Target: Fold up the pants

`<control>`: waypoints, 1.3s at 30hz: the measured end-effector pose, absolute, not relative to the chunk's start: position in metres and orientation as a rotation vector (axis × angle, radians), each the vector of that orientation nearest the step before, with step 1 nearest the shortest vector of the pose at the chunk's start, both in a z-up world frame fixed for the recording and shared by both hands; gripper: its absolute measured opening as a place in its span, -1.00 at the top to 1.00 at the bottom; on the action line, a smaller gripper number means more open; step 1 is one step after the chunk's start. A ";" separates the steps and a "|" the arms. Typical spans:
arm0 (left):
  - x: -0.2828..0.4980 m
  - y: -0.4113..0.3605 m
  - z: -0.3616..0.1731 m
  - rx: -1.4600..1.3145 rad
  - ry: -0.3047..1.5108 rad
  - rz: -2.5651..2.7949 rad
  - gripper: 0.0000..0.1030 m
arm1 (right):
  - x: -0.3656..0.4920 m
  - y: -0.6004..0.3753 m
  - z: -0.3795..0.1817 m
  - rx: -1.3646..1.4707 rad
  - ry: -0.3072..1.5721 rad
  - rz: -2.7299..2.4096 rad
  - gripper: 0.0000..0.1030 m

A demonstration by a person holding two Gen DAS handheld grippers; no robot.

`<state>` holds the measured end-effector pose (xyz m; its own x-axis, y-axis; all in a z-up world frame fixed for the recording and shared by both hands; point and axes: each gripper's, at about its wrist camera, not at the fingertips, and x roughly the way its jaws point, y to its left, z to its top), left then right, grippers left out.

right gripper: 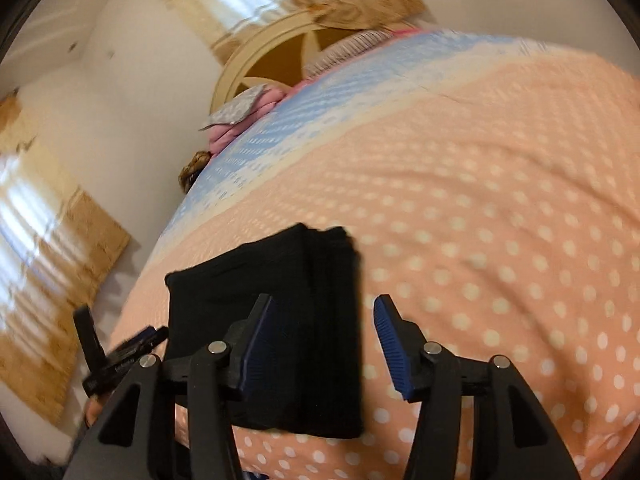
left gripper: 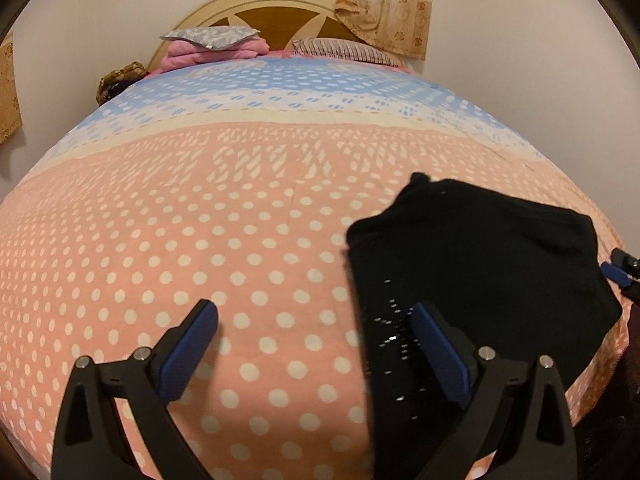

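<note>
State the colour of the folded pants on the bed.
Black pants, seen best in the right wrist view.

A bed carries everything, covered by a sheet that is peach with white dots over most of its surface and turns to a cream band and then blue and white toward the headboard. The black pants lie folded into a compact stack directly on the peach part, near the bed's close edge. At the head end rest a striped pillow and a pile of pink bedding with a grey patterned pillow on top.
</note>
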<state>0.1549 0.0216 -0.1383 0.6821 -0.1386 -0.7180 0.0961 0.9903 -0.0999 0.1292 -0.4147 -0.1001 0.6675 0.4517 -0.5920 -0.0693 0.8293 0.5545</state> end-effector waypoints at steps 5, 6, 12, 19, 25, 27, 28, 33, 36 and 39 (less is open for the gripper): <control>0.154 0.008 -0.141 -0.034 0.809 -0.166 -0.94 | 0.132 -0.399 -0.112 0.531 0.814 0.358 -0.03; 0.155 0.006 -0.141 -0.035 0.810 -0.171 -0.94 | 0.131 -0.396 -0.114 0.523 0.821 0.364 -0.03; 0.161 0.005 -0.147 -0.072 0.828 -0.183 -0.95 | 0.135 -0.385 -0.126 0.512 0.808 0.355 -0.04; 0.163 0.000 -0.150 -0.097 0.839 -0.188 -0.96 | 0.129 -0.381 -0.128 0.513 0.769 0.362 -0.07; 0.163 0.000 -0.151 -0.131 0.832 -0.255 -0.85 | 0.131 -0.388 -0.130 0.558 0.767 0.387 -0.06; 0.164 0.003 -0.152 -0.157 0.834 -0.283 -0.77 | 0.134 -0.396 -0.136 0.631 0.773 0.402 0.00; 0.164 0.004 -0.152 -0.167 0.836 -0.295 -0.73 | 0.134 -0.399 -0.137 0.652 0.776 0.405 0.07; 0.163 0.005 -0.152 -0.211 0.850 -0.358 -0.39 | 0.133 -0.403 -0.139 0.661 0.781 0.410 0.16; 0.164 0.009 -0.153 -0.247 0.857 -0.377 -0.39 | 0.132 -0.411 -0.139 0.692 0.774 0.409 0.18; 0.162 0.006 -0.152 -0.235 0.850 -0.384 -0.28 | 0.133 -0.413 -0.144 0.728 0.778 0.416 0.21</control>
